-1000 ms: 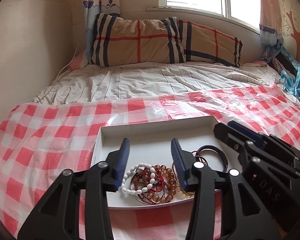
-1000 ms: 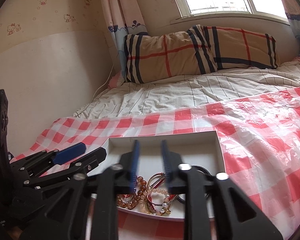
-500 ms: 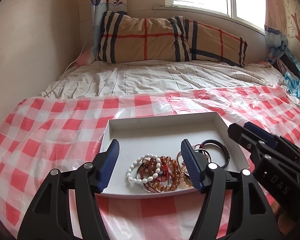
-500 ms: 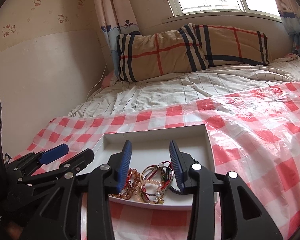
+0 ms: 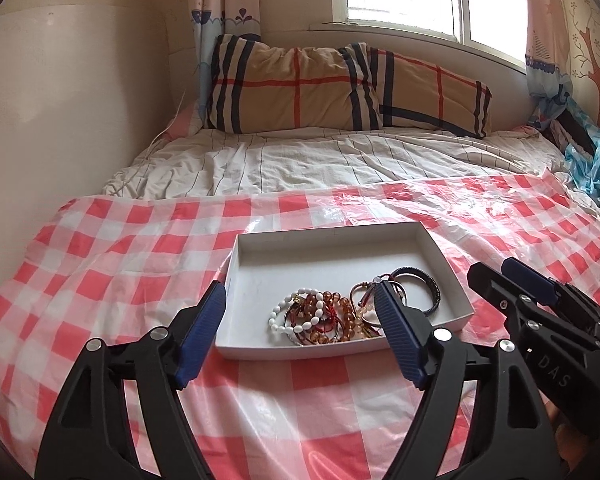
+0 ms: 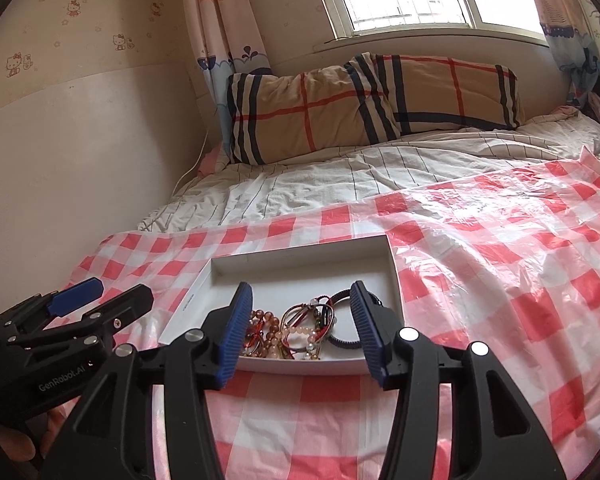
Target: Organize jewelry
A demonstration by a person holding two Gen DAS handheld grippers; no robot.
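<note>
A shallow white cardboard tray lies at frame centre on the red-checked plastic bed cover, tangled bead bracelets heaped in its near corner. Left gripper and right gripper hover empty, fingers spread. Advisable: pinch one outer strand, perhaps the black cord bracelet, and lift slowly.

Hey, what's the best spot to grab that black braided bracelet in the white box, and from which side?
Grip the black braided bracelet at its far-right arc, coming from above with the right gripper. That arc lies flat and free near the white box wall, while its left side overlaps the tangled bead bracelets.
</note>
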